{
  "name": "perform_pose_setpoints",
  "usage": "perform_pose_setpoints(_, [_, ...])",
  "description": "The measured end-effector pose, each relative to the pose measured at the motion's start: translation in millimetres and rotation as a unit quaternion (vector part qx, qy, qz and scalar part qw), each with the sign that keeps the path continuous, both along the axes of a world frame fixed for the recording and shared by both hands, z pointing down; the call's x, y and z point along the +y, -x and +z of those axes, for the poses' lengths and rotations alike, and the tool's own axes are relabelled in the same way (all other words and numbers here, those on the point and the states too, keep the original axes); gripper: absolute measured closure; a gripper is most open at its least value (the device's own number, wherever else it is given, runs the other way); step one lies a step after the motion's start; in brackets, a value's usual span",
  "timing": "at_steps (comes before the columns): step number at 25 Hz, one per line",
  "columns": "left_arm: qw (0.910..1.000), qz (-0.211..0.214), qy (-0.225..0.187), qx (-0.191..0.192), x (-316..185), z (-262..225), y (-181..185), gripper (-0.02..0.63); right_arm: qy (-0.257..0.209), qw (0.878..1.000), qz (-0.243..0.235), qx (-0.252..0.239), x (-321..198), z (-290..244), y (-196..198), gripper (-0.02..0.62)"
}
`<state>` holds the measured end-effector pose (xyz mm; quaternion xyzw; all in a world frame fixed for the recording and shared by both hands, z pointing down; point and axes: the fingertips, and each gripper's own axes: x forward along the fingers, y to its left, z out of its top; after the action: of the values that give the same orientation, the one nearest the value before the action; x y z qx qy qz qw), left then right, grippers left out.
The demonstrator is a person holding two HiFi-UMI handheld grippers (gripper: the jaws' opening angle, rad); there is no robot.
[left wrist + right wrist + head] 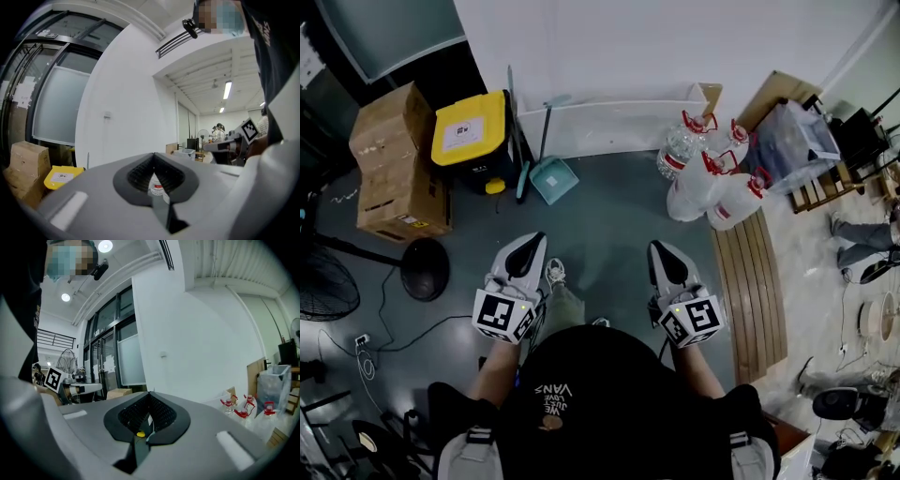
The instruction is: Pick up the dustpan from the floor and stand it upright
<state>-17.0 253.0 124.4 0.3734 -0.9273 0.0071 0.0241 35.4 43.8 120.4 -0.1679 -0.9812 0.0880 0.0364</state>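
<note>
Dustpan [554,180]: where did it lie?
— On the floor against the white wall, at twelve o'clock, well apart from both tools.
— And those?
— The left gripper [532,240] and right gripper [660,247] were pressed together, empty. Seemingly the approach; next called for reaching forward and opening.

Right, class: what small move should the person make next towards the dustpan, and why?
Probably bring the left gripper forward toward the dustpan, opening its jaws on the way. It and the right gripper are shut and empty, and the dustpan sits well ahead by the wall.
</note>
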Motion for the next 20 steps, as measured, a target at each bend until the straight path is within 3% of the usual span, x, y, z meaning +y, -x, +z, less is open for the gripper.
perform_pose_setpoints(10, [0.9998,0.019,-0.004,0.005,0.7,-0.2,-25.8,0.554,-0.014,0.999,-0.012,0.036,7.1,18.2,-21.7,0.594])
perform_pose_setpoints(20, [0.9998,0.017,-0.008,0.003,2.6,-6.0,-22.2,0.554,-0.032,0.999,-0.017,0.026,13.4,13.1,-15.4,0.594])
